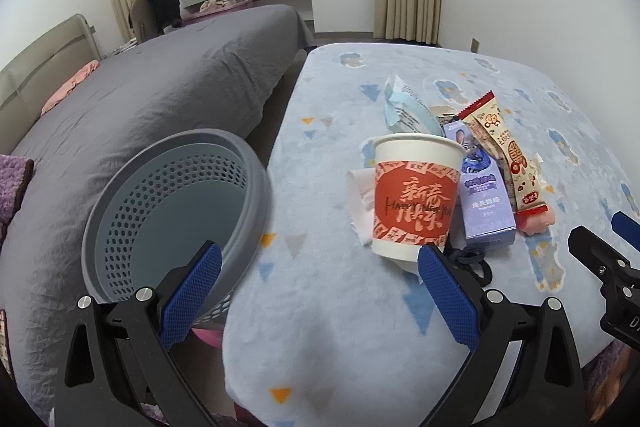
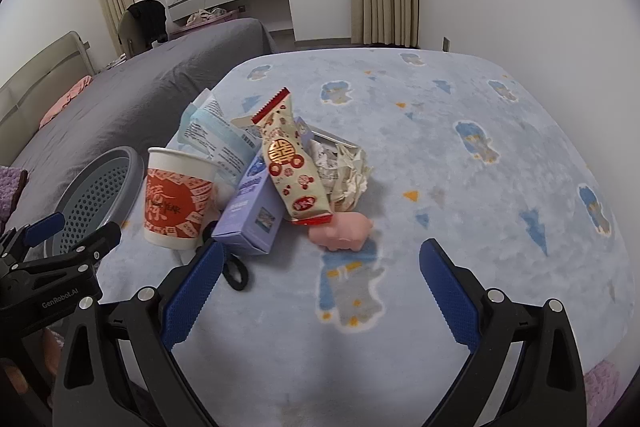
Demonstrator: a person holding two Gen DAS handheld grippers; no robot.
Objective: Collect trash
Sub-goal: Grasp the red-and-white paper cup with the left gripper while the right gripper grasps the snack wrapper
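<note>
Hovering left tool [image 1: 320, 279] spread wide before paper cup [image 1: 414, 195], right tool [image 2: 320, 279] likewise agape, grey basket [image 1: 176, 211] beside bed.

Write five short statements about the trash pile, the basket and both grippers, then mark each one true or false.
1. The paper cup stands upright on the blue blanket. True.
2. The grey perforated basket already holds several wrappers. False: no trash shows inside it.
3. The left gripper is shut on the cup. False: its jaws are spread wide and hold nothing.
4. The snack wrapper rests across the purple box. True.
5. The right gripper grips the pink pig toy. False: it is open, and the toy lies on the blanket ahead of it.
</note>
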